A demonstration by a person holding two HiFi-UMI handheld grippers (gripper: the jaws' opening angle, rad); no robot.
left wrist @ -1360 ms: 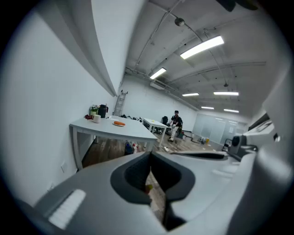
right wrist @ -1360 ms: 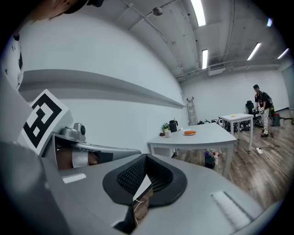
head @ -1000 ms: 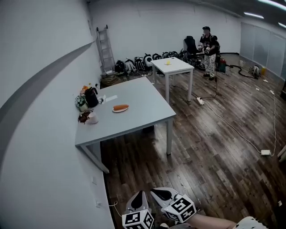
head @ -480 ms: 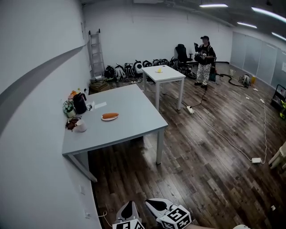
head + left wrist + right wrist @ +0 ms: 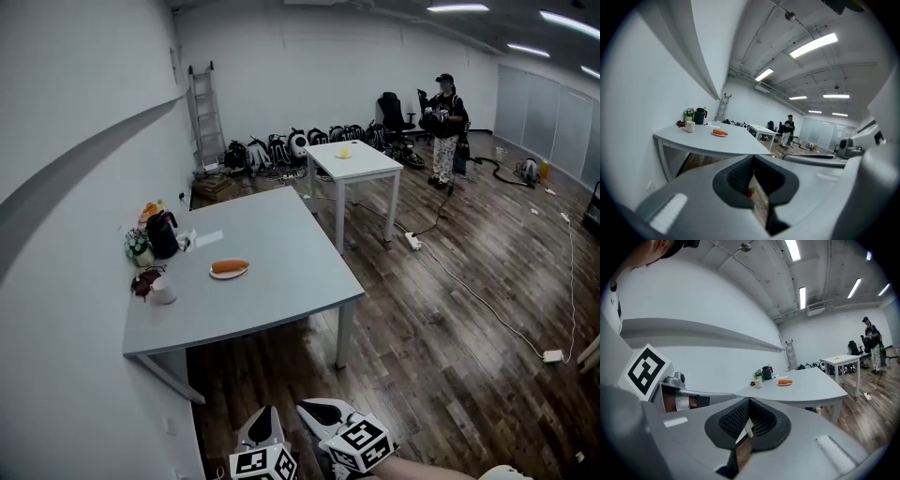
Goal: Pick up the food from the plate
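Holds left gripper (image 5: 266, 414) and right gripper (image 5: 315, 409) pressed together, empty, at 6 o'clock. Finds food (image 5: 230, 266) on plate (image 5: 225, 275) at 11 o'clock, well apart. Could shove food off plate if arriving with jaws unopened.

The head view looks from standing height, forward and steeply down. The left gripper (image 5: 267, 419) and right gripper (image 5: 321, 411) are at its bottom edge, and the grey table (image 5: 281, 295) is well ahead of both. The left gripper view sits low, about level with the tabletop, facing ahead and tilted up toward the ceiling lights (image 5: 813, 44). The right gripper view faces the same way from slightly higher. All three views share the grey table, the sausage (image 5: 230, 266) on its plate (image 5: 228, 275) and the distant person (image 5: 443, 127).
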